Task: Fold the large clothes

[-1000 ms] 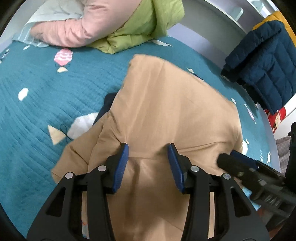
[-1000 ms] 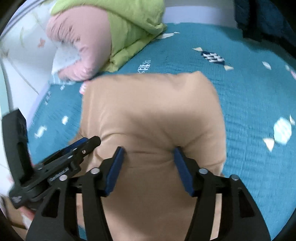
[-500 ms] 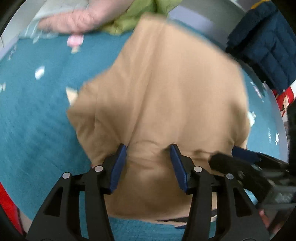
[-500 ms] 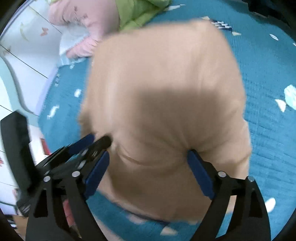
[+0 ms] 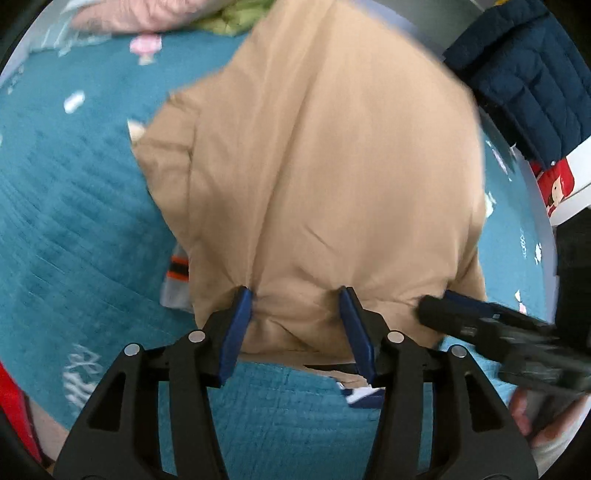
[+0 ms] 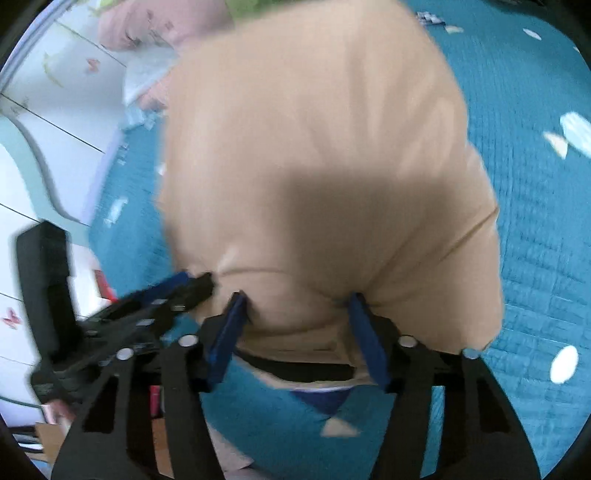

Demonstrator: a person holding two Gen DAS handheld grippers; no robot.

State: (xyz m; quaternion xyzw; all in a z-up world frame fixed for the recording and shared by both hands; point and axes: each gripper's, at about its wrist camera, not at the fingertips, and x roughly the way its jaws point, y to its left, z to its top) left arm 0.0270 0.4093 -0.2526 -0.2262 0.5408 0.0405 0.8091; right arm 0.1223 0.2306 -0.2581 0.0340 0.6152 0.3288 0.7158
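Between the blue pads of the left gripper and the right gripper, both clamped on its near edge, the right's jaws having just been closing, the tan garment now lies lower and flatter across the teal bedspread ahead; the fold looks nearly laid.

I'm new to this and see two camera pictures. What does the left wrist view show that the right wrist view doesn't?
Only the left view: a navy jacket at the bed's far edge, and a striped cloth peeking out beside the tan garment. Only the right view: white cabinets beside the bed. Both: the tan garment bunched between that camera's own gripper, the teal bedspread, the pink and green clothes, and the other gripper alongside.
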